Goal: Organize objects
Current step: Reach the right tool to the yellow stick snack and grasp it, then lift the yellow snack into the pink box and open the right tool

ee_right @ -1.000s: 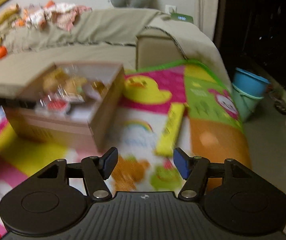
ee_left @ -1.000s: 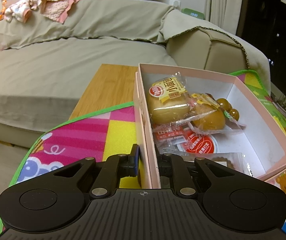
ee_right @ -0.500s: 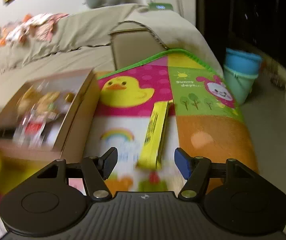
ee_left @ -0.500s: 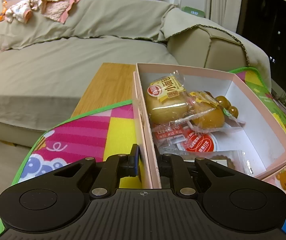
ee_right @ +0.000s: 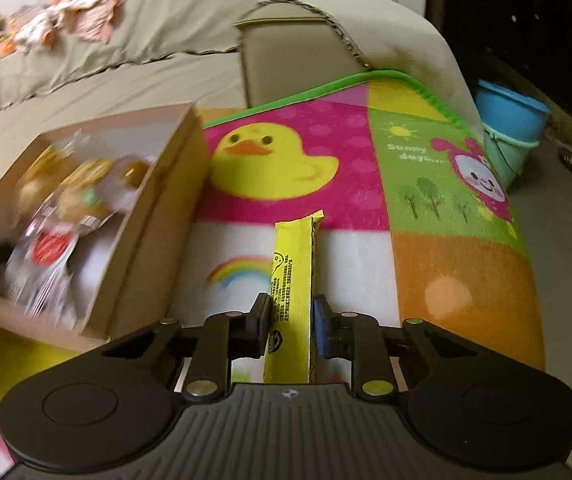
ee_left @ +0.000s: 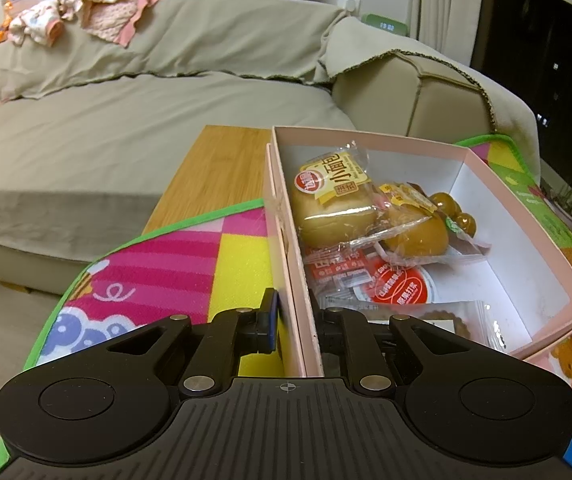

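Readable text for your record:
- Bun wrapper [ee_left: 336, 178], centre frame in the left wrist view: "小面包".
- Play mat [ee_right: 414, 152], upper right in the right wrist view: "Sunny days...".
- Yellow stick pack [ee_right: 292, 288]: print too small to read.

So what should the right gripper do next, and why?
Probably close fully on the yellow packet, then lift it toward the box. The right gripper already straddles it on the mat, while the left gripper clamps the box wall.

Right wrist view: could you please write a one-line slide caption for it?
Right gripper closes around a yellow snack stick on the play mat, beside the snack box.
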### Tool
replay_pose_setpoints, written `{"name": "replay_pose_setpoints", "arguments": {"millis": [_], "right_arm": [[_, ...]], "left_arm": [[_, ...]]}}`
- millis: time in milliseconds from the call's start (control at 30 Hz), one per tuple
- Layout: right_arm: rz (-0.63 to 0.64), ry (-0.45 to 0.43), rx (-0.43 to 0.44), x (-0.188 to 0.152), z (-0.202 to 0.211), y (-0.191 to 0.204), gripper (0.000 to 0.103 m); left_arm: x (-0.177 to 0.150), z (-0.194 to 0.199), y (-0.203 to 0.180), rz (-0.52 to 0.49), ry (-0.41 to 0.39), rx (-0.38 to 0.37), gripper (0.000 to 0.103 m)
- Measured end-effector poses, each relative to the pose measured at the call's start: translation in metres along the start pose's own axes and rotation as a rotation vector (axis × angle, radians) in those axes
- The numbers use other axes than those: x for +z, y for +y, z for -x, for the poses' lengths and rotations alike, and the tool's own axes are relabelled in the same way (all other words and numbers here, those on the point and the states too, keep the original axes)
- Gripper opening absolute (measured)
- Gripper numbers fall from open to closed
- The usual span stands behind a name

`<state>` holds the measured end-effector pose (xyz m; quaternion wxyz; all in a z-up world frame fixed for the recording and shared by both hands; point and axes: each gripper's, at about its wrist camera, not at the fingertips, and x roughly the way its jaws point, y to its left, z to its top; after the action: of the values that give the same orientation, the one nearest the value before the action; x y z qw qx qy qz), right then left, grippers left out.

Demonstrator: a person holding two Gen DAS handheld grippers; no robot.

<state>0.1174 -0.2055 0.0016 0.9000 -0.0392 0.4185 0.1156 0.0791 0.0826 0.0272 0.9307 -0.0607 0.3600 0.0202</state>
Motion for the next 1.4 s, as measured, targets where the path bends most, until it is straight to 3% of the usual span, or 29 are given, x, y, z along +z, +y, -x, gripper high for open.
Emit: {"name": "replay_pose_setpoints", "arguments": {"millis": [233, 300, 433, 633, 667, 700, 767, 967, 1033, 1133, 1200, 1400], "right_arm": [[0.019, -0.002, 0.039, -0.032, 0.059, 0.005, 0.022], [0.018, 0.000, 0.048, -0.040, 0.073, 0.007, 0.015], [0.035, -0.017, 0.073, -0.055, 0.103, 0.017, 0.015], [0.075, -0.017, 0.058, -0.066, 0.110, 0.031, 0.016], [0.072, -0.011, 0.049, -0.067, 0.107, 0.030, 0.022], [0.067, -0.003, 0.041, -0.067, 0.102, 0.029, 0.038], [0.049, -0.004, 0.020, -0.067, 0.095, 0.027, 0.054], [0.006, 0.004, 0.028, -0.063, 0.068, 0.023, 0.054], [0.012, 0.008, 0.019, -0.061, 0.056, 0.025, 0.054], [0.028, 0.017, 0.001, -0.061, 0.042, 0.027, 0.045], [0.051, 0.012, 0.007, -0.061, 0.044, 0.030, 0.023], [0.093, 0.049, 0.067, -0.071, 0.070, 0.035, 0.021]], "left_arm": [[0.000, 0.000, -0.001, 0.003, 0.000, 0.001, 0.015], [0.000, 0.000, -0.001, 0.005, 0.000, 0.000, 0.015], [0.001, 0.001, -0.001, 0.007, -0.001, -0.001, 0.015], [0.001, 0.001, 0.000, 0.011, -0.003, -0.003, 0.015], [0.001, 0.001, 0.000, 0.011, -0.003, -0.004, 0.015], [0.001, 0.000, 0.000, 0.011, -0.003, -0.005, 0.015], [0.002, 0.000, 0.000, 0.010, -0.003, -0.006, 0.015], [0.001, 0.000, 0.001, 0.009, -0.003, -0.005, 0.015], [0.002, 0.000, 0.000, 0.007, -0.001, -0.006, 0.015], [0.002, 0.000, 0.000, 0.004, 0.000, -0.007, 0.015], [0.002, 0.000, 0.000, 0.004, 0.000, -0.006, 0.015], [0.001, 0.000, 0.000, 0.005, 0.000, -0.006, 0.015]]}}
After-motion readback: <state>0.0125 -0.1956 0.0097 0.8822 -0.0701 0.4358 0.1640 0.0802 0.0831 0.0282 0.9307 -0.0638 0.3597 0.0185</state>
